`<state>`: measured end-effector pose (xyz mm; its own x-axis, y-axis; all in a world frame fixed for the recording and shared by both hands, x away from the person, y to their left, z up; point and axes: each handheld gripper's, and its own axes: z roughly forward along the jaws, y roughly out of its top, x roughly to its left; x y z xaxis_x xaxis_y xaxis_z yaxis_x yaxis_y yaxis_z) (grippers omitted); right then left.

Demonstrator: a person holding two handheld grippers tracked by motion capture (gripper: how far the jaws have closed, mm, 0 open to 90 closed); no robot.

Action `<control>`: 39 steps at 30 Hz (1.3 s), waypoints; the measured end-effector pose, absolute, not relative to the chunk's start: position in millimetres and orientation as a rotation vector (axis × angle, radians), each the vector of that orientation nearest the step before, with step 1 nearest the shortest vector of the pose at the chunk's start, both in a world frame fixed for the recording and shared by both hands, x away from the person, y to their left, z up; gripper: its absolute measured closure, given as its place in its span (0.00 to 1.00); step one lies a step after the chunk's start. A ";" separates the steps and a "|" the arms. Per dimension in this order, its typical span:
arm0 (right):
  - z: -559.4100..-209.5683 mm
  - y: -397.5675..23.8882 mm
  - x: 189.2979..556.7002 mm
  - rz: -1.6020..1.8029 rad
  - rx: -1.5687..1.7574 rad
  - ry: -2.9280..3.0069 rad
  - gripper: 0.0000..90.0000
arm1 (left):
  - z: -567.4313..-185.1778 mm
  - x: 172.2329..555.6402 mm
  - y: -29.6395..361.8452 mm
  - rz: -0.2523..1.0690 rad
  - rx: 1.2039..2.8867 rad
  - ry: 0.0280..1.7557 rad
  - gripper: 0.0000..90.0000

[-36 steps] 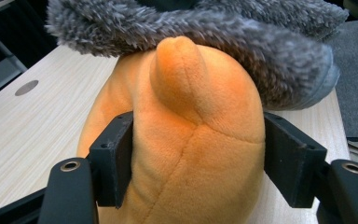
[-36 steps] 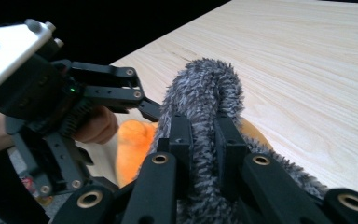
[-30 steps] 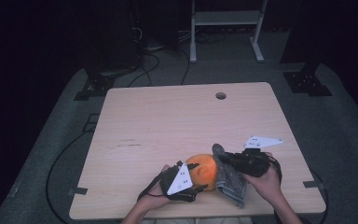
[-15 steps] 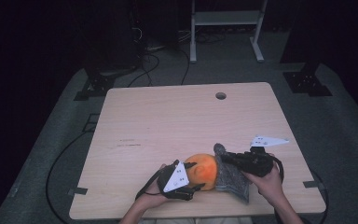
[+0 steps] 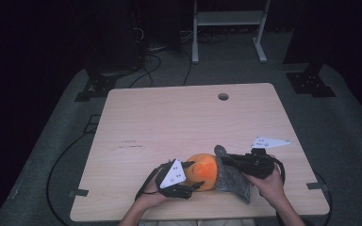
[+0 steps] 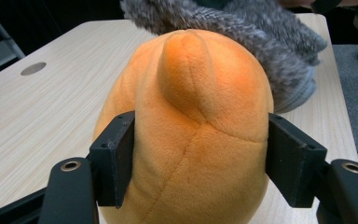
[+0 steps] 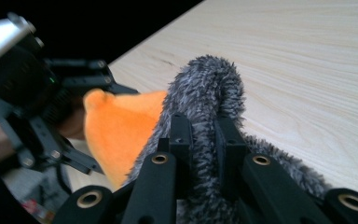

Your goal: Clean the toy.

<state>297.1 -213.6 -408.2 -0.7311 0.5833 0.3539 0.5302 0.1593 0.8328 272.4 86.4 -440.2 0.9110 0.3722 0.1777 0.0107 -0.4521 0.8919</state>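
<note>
Left gripper (image 6: 200, 163): clamps orange plush (image 6: 191, 140).
Right gripper (image 7: 204, 140): pinches grey fur (image 7: 214, 93).
Risk: thin pinch may let the fur slip.

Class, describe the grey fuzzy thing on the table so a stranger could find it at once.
Start at the wooden table and go to its near edge. Beside the orange plush, on its right and touching it, lies the grey fuzzy cloth, pinched by the right gripper. Its shaggy grey pile sets it apart.

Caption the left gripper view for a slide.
Left gripper clamps an orange plush toy on the wooden table, grey fuzzy cloth behind.
</note>
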 end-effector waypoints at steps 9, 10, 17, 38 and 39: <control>-407.0 -220.1 297.1 1.693 1.148 2.329 0.88 | -440.7 277.6 92.5 0.407 1.981 0.322 0.35; -404.4 -216.8 295.3 1.709 1.125 2.332 0.88 | -440.7 277.6 92.2 0.408 1.981 0.322 0.35; -420.8 -215.5 305.0 1.563 1.221 2.375 0.88 | -439.7 281.4 97.7 0.383 1.970 0.359 0.34; -403.5 -189.2 286.6 1.620 1.017 2.362 0.87 | -439.9 283.1 92.9 0.330 1.917 0.381 0.24; -404.5 -191.0 287.9 1.618 1.022 2.354 0.87 | -440.4 283.5 92.6 0.329 1.923 0.387 0.24</control>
<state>287.9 -191.0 -404.5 -0.7680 0.5782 0.2752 0.4641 0.2065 0.8614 283.5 92.6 -440.4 0.9084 0.4154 0.0469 0.1133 -0.3526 0.9289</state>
